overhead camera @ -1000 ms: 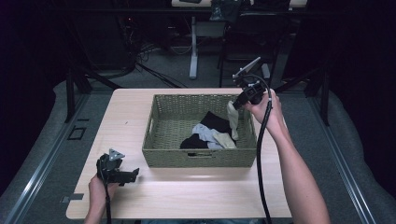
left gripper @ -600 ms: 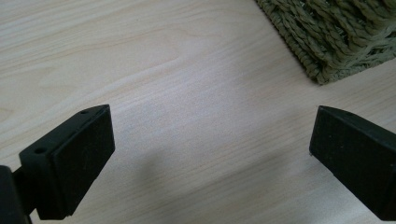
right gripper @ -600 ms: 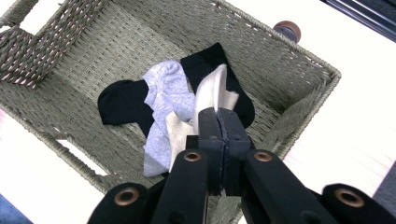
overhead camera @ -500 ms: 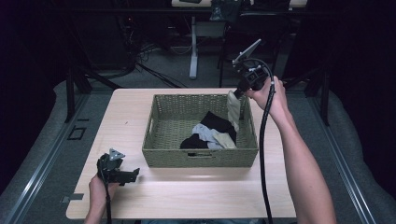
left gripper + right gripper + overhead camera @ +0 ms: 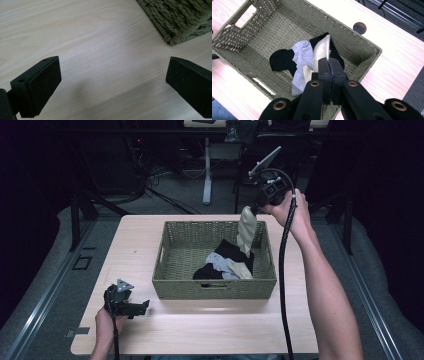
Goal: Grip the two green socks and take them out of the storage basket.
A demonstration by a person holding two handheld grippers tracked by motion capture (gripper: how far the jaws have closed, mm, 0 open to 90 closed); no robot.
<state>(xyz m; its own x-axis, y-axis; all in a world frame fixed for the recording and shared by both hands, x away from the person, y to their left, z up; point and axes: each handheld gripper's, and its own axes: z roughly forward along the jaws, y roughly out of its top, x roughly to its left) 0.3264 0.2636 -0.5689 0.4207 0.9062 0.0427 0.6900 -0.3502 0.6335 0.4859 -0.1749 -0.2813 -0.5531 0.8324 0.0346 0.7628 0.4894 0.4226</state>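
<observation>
- Cream sock [image 5: 247, 229] dangles above the woven basket [image 5: 172, 254], pinched in the right claw [image 5: 329, 65], whose jaws are pressed together on its top.
- Black, grey and pale socks [image 5: 226, 264] lie heaped in the basket; emptying it looks barely begun.
- Left claw [image 5: 112, 85] rests on the wooden surface [image 5: 200, 325], jaws spread, holding nothing.

A basket [image 5: 215, 287] stands on the middle of the table [image 5: 200, 330], toward the far edge. A heap of socks [image 5: 222, 265] lies inside it, in the right half. The right gripper [image 5: 252, 210] hangs above the basket's far right corner, with one sock [image 5: 246, 230] dangling from it. The left gripper [image 5: 142, 306] rests on the table near its front left corner, left of the basket
</observation>
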